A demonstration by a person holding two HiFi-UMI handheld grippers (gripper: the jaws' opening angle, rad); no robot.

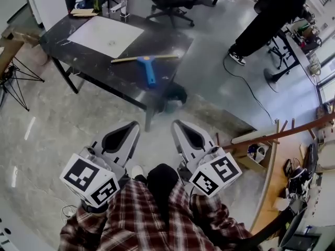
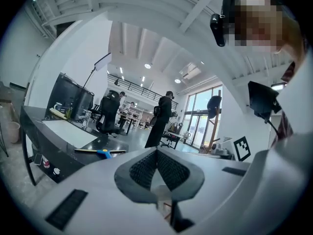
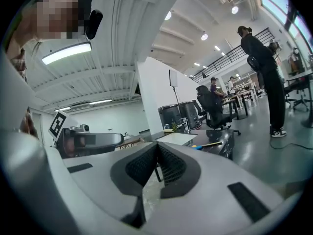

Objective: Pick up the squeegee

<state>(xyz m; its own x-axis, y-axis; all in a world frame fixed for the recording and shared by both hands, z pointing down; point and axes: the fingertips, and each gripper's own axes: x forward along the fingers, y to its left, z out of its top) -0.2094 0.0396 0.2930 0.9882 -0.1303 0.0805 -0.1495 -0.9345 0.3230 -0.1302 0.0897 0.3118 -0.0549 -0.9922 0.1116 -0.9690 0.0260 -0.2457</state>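
Note:
The squeegee [image 1: 147, 63], with a blue handle and a long pale blade, lies on the dark table [image 1: 94, 67], near its right end and front edge. It shows small in the left gripper view [image 2: 102, 152] and the right gripper view [image 3: 207, 145]. My left gripper [image 1: 134, 124] and right gripper [image 1: 176, 122] are held side by side over the floor, well short of the table, pointing toward it. Both are shut with nothing between the pads.
A white sheet [image 1: 105, 35] lies on the table behind the squeegee, with bottles [image 1: 97, 3] at the far end. A dark object [image 1: 176, 93] sits on the floor by the table leg. A person in black [image 1: 272, 14], an office chair [image 1: 170, 1] and a floor cable [image 1: 251, 90] are beyond.

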